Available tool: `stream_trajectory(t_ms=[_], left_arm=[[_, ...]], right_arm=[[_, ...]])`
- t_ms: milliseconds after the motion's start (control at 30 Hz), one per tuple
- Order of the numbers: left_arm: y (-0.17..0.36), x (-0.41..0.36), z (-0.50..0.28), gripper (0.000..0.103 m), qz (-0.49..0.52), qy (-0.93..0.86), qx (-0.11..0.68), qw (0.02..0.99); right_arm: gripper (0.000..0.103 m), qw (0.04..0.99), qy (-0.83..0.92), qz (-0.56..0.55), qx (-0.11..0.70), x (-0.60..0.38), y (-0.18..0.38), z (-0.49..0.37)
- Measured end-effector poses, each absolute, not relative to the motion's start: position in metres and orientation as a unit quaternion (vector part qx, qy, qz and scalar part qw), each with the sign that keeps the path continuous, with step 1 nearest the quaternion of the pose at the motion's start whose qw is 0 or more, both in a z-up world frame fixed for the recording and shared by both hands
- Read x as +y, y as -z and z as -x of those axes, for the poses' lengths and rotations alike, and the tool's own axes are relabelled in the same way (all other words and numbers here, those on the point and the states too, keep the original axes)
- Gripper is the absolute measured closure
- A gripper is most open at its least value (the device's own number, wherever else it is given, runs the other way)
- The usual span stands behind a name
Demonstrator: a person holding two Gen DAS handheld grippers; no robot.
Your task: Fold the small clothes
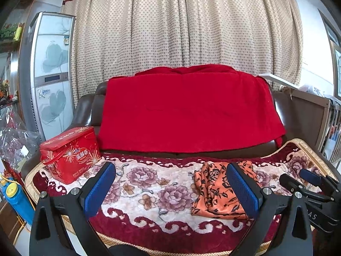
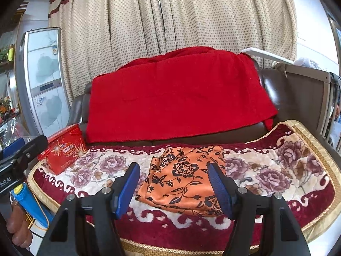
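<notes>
Both grippers apart, above an orange floral garment

The crumpled orange floral garment [image 2: 183, 177] lies mid-seat on the sofa's rose-patterned cover [image 2: 277, 170]; left gripper [image 1: 170, 192] and right gripper [image 2: 178, 188] hover released, grasping nothing.

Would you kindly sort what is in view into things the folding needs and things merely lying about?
For the job:
- crumpled orange cloth with black flowers
- left gripper, open
- right gripper, open

Lying about:
- red printed tin box
- plain red blanket
- blue and yellow bottle
</notes>
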State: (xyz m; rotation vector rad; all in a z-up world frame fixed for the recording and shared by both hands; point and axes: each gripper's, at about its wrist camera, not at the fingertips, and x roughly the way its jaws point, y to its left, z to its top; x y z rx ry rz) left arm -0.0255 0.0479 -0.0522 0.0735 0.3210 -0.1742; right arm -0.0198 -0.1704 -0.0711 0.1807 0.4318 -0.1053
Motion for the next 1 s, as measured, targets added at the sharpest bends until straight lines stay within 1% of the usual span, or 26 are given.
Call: stream_trajectory(t_ms=[533, 1000], left_arm=[[0.063, 0.036, -0.038, 0.0, -0.035, 0.075, 0.199, 0.977], [0.068, 0.026, -0.055, 0.0, -0.03, 0.08, 0.208, 0.974]], right_arm=[[0.033, 0.966, 0.042, -0.082, 0.241, -0.186, 0.087, -0.04], [0.033, 0.962, 0.037, -0.088, 0.257, -0.196, 0.099, -0.064]])
